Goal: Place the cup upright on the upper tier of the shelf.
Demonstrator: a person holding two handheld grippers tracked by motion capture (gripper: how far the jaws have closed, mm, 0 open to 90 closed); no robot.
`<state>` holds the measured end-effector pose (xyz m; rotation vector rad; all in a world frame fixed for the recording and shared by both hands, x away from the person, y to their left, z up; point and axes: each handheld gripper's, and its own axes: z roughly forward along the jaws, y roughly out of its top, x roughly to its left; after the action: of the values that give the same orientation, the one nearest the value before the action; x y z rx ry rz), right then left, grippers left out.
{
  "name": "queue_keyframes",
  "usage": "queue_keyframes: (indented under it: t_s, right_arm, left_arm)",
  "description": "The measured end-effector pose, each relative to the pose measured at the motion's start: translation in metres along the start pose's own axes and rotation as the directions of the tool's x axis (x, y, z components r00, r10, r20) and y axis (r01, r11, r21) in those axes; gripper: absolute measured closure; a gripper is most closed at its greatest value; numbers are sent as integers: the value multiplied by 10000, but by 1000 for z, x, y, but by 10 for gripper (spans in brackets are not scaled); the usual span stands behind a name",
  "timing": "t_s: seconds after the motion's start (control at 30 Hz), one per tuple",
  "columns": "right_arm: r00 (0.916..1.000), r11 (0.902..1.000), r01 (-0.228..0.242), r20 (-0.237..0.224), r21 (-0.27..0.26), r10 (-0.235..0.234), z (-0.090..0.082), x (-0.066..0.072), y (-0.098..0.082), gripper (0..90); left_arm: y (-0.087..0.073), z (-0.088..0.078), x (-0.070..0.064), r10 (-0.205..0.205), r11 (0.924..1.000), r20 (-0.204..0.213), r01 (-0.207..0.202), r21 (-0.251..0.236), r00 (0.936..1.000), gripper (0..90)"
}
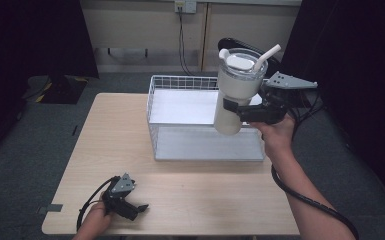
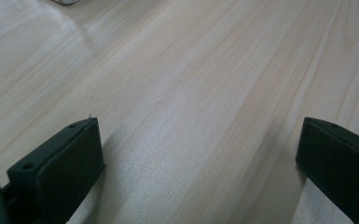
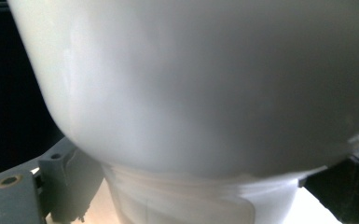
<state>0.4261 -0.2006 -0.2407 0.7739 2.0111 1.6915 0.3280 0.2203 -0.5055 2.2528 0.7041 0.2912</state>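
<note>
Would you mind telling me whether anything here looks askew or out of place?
Only the white tumbler: it hangs tilted in the right gripper above the wire basket. Nothing looks spilled or damaged.

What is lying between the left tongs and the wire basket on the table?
Nothing. In the high view, the stretch of wooden table between the left tongs and the wire basket is bare. The right tongs hold the white tumbler above the basket.
</note>
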Motion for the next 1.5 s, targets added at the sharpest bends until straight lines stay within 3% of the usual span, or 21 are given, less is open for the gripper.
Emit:
queue_keyframes:
  t_s: [0.37, 0.83, 1.2, 1.5]
  right_arm:
    - [9972, 9999, 113, 744, 123, -122, 18, -7, 3, 92]
    - [9924, 9999, 80, 1224, 121, -94, 43, -12, 2, 92]
    - [9872, 9998, 17, 1595, 205, -50, 53, -19, -4, 92]
    - [9829, 9998, -175, 1831, -39, 179, 60, -26, -7, 92]
  left_arm:
    - [0, 0, 0, -9, 10000, 14, 9, 27, 10000, 0]
    - [0, 0, 0, 14, 10000, 27, -14, 39, 10000, 0]
    - [0, 0, 0, 20, 10000, 26, -20, 42, 10000, 0]
    - [0, 0, 0, 4, 10000, 27, -4, 29, 10000, 0]
